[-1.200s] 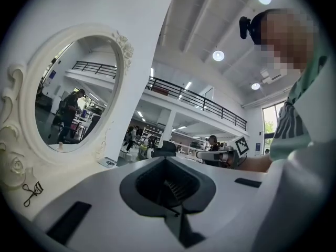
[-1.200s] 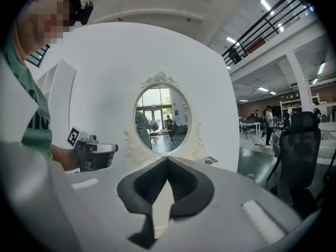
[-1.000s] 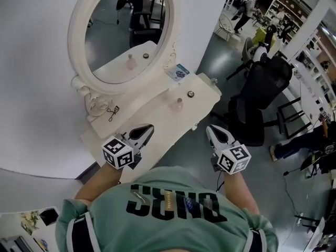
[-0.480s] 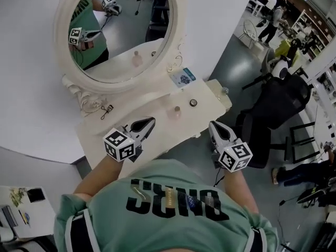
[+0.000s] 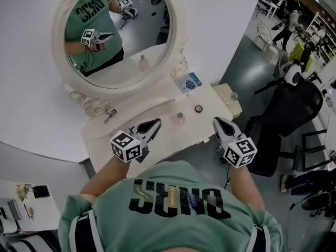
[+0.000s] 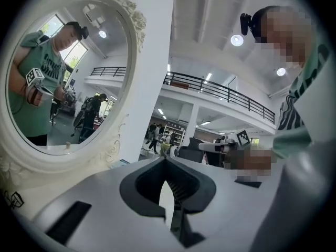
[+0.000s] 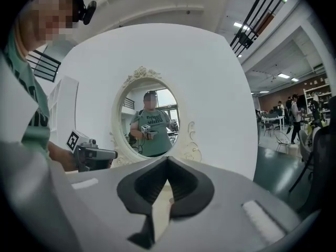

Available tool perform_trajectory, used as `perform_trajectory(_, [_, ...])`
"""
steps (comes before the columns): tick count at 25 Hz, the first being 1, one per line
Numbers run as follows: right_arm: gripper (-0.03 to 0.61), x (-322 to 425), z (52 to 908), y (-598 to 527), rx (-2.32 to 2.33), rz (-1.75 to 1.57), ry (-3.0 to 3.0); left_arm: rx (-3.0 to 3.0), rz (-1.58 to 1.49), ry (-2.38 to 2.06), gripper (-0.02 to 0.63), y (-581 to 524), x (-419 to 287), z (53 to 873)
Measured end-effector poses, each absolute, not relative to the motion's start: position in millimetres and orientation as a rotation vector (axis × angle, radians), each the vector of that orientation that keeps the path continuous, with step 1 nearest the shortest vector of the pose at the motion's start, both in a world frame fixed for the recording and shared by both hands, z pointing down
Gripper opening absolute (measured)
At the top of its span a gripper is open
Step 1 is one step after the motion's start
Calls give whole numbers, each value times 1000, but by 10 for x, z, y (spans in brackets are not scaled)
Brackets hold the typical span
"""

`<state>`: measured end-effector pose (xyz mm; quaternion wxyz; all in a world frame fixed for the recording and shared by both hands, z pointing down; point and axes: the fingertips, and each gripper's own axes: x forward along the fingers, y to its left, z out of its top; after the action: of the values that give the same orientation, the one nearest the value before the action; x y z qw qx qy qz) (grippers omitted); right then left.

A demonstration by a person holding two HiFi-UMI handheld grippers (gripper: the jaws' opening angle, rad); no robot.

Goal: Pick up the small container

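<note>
The person stands at a cream table [image 5: 144, 111] that bears an oval mirror [image 5: 118, 41] in a carved white frame. The small pink container [image 5: 180, 118] stands upright on the tabletop, in front of the mirror's foot. It lies between the two grippers, nearer the left one and touching neither.

The left gripper [image 5: 156, 122] hovers over the table with its tip pointing toward the container from the left. Its own view shows the jaws clenched tip to tip with nothing between them. The right gripper [image 5: 218, 121] is held near the table's front edge toward its right end. Its jaws also meet at the tip and grasp nothing.

A small dark round thing [image 5: 198, 108] lies just right of the container, apart from it. A blue-printed card [image 5: 188, 82] leans by the mirror's lower right edge. An eyelash curler [image 5: 110, 115] lies on the left part of the table. A little knobbed thing [image 5: 234, 95] sits on the table's raised right end.

The mirror reflects the person's green shirt and both grippers. A black chair [image 5: 286, 106] stands on the grey floor to the right.
</note>
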<state>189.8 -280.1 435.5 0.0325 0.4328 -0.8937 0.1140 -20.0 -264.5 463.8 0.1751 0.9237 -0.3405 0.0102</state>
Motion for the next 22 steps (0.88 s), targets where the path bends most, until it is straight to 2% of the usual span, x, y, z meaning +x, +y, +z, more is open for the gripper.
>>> perform_trajectory(20, [9,1857,4483,-2927,1424,406,-2697,2684,82,-861,9,-3089,-162,4777])
perform_trajectory(21, [9,1863,4485,-2938,1421,407,-2699,2695,92,-844,119,-3085,-130,4786])
perform_trajectory(22, [9,1869,4486,-2948,1420,407,-2700,2710,105,-829,175,-3081,-99,4797])
